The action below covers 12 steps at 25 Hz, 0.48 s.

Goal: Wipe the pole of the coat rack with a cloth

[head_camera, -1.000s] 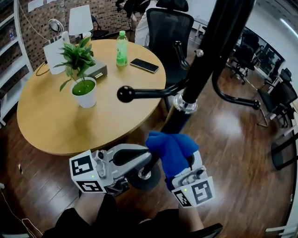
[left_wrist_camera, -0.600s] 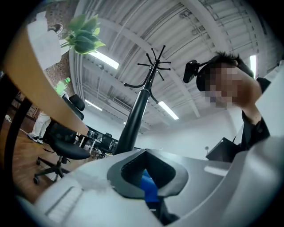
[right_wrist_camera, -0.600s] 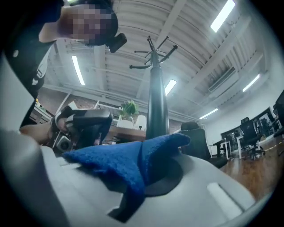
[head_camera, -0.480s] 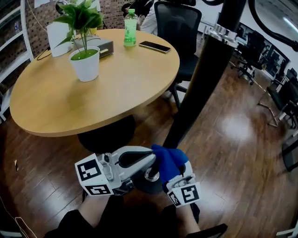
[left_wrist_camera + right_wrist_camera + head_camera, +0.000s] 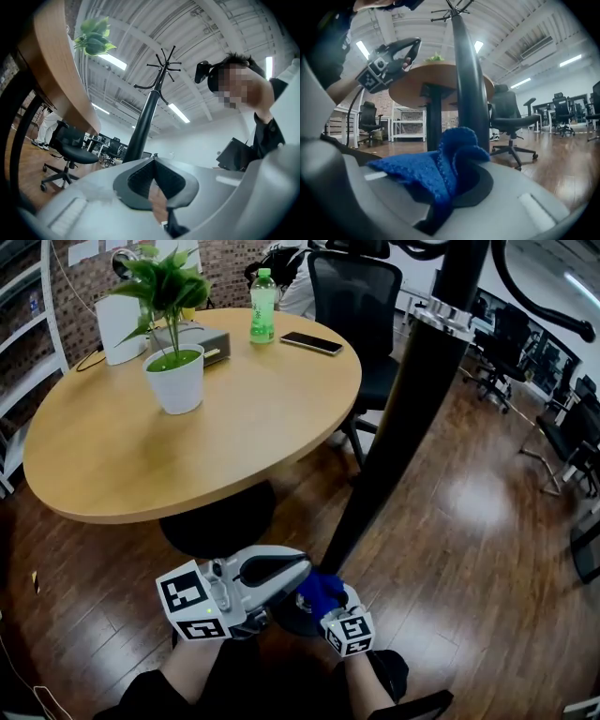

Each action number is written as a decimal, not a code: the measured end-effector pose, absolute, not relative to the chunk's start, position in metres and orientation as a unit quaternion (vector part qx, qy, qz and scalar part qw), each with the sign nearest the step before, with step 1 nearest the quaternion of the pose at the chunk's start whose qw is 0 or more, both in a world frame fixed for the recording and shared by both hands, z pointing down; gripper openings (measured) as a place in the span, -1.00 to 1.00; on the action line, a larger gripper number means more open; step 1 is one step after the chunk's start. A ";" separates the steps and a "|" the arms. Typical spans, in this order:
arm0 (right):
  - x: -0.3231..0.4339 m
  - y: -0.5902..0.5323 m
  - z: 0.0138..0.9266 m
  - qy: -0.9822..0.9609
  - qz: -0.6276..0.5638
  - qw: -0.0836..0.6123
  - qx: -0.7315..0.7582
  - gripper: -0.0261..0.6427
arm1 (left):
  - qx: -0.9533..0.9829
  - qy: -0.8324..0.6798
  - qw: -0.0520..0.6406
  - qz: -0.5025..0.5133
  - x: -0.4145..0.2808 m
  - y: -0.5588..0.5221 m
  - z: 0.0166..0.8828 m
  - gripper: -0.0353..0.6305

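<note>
Only its own view shows the right gripper [image 5: 450,187] pinching the cloth [image 5: 433,171] near the pole [image 5: 468,84]. The left gripper [image 5: 157,180] is pressed together, empty. The cloth sits lower than before.

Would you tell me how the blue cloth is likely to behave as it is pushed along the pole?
The cloth looks floppy: it folds and droops over the right gripper. Its knitted surface should probably drag rather than slip on the smooth pole. It seems light, so it may bunch when pushed.

Looks like an open office: glossy dark wood floor [image 5: 469,521], round wooden counter [image 5: 122,465], black office chairs [image 5: 352,296], brick wall [image 5: 70,287] with white shelving [image 5: 14,343], strip lights [image 5: 179,113] overhead.
</note>
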State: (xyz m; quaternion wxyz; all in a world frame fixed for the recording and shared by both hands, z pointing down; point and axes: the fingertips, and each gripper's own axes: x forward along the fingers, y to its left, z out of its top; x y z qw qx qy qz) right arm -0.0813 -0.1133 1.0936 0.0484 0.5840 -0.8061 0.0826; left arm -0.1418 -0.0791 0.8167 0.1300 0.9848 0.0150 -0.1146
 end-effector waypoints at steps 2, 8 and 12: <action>-0.080 -0.113 1.106 -0.804 0.099 0.055 0.584 -0.85 | 0.985 0.016 0.129 -0.115 -0.142 -0.080 0.816 -0.89; -0.078 -0.112 1.112 -0.800 0.119 0.057 0.586 -0.85 | 0.985 0.023 0.130 -0.112 -0.143 -0.074 0.816 -0.89; -0.072 -0.109 1.108 -0.794 0.136 0.036 0.591 -0.85 | 0.986 0.023 0.126 -0.111 -0.143 -0.070 0.816 -0.89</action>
